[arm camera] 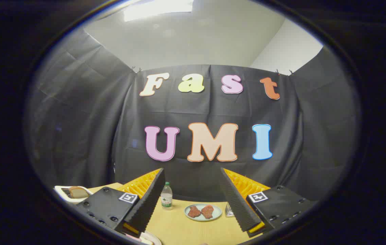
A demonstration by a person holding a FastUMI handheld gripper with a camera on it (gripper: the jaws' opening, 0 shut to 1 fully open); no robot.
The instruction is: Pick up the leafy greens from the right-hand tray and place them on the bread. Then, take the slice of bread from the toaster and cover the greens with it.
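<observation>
Claw (193,199) sits up above the table (179,228) with its fingers spread wide apart, nothing between them, and each ribbed finger slants inward as it runs forward. Off beyond the left finger there's the toaster (64,194), a pale boxy thing right at the table's left edge, with the bread slice (78,192) sticking up out of its slot; the slice stands on edge, brown crust on top, its long axis running roughly left to right. Between the fingers and further out, a round light-blue plate (203,212) holds two reddish meat pieces (201,211) lying flat side by side, just about touching. To the plate's left a clear bottle (166,200) stands upright with a green cap, close to the left finger's tip. Just beside the right finger there's a small clear glass thing (229,211), mostly hidden, can't tell what it is. Down under the left finger a curved white plate rim (152,237) pokes out, and I can't tell what's on it. Table top is smooth tan wood, with plenty of bare surface between the fingers in front of the blue plate, and the far edge butts up against the black cloth wall (196,112). Can't make out the greens from this angle.
</observation>
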